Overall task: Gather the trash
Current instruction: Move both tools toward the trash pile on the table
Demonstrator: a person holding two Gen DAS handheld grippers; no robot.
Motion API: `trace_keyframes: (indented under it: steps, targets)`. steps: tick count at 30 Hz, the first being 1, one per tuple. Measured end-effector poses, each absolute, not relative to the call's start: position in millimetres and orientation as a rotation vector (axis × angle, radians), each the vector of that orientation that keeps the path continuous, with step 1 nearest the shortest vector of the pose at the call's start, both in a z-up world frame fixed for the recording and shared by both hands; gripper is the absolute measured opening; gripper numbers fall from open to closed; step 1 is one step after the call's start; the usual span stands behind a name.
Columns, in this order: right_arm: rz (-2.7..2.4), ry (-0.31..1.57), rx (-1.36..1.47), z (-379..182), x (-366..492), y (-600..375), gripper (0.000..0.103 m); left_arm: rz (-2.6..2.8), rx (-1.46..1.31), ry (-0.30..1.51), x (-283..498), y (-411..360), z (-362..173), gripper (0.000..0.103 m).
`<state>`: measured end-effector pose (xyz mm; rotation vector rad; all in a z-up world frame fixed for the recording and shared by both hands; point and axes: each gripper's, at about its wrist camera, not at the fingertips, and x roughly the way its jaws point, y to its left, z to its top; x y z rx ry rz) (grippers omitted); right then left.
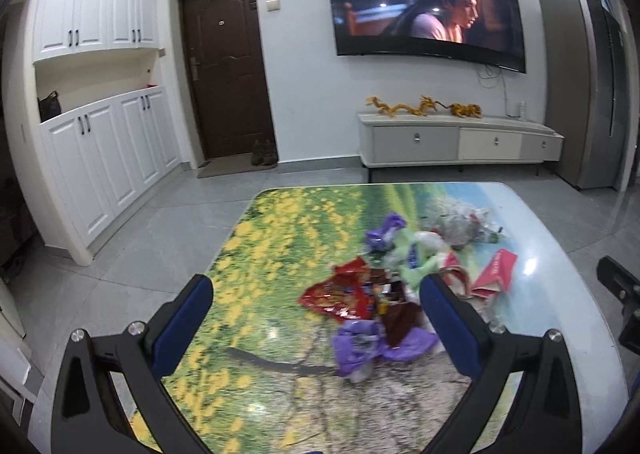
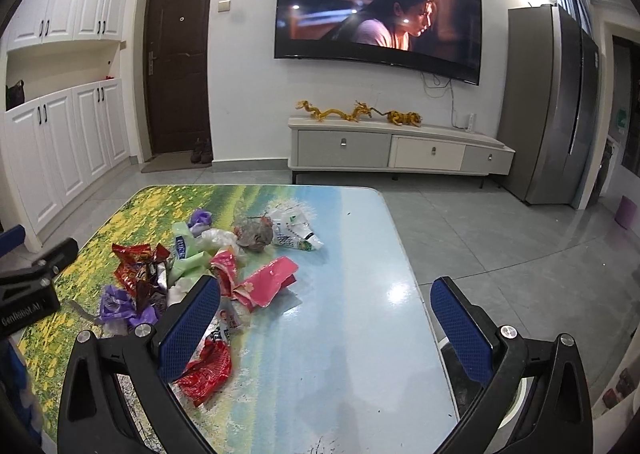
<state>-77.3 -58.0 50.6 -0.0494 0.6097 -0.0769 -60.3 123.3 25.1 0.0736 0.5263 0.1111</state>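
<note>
- Left tool (image 1: 316,318): released, jaws spread wide, nothing between the blue pads; held above the desk (image 1: 248,334) with the near end of the litter heap framed between its fingers
- Right tool (image 2: 326,328): released, jaws equally wide, empty; held over the bare blue part of the desk, its left finger just over a red wrapper (image 2: 206,372)
- Trash heap, left-wrist view: red snack bag (image 1: 340,294) in the middle, purple wrapper (image 1: 368,346) nearest the tool, green packet (image 1: 416,266) behind, pink carton (image 1: 494,270) to the right, grey crumpled wad (image 1: 460,228) at the far end
- Trash heap, right-wrist view: white printed bag (image 2: 294,234) furthest from the tool
- Receptacle: no bin or sack identifiable in either view
- Step in hand, as judged: approach before a first pick; all litter lies on the desk, none gripped
- Next move, as judged: lower the left tool onto the purple wrapper or red snack bag and close; thin film calls for pads brought low to the desk surface so the wrapper bunches between them and does not slide away
</note>
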Motion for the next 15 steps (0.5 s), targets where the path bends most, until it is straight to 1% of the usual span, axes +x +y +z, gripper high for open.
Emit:
trace_keyframes:
  steps: [13,15]
  targets:
    - [0.018,0.627,-0.051,32.9,-80.1,-43.0,0.102,0.16,0.032,0.592,-69.7,176.7,2.6,0.103]
    - [0.036,0.633,-0.054,29.1,-79.2,-39.3,0.099,0.138,0.029,0.614,-69.0,176.9,-4.8,0.103]
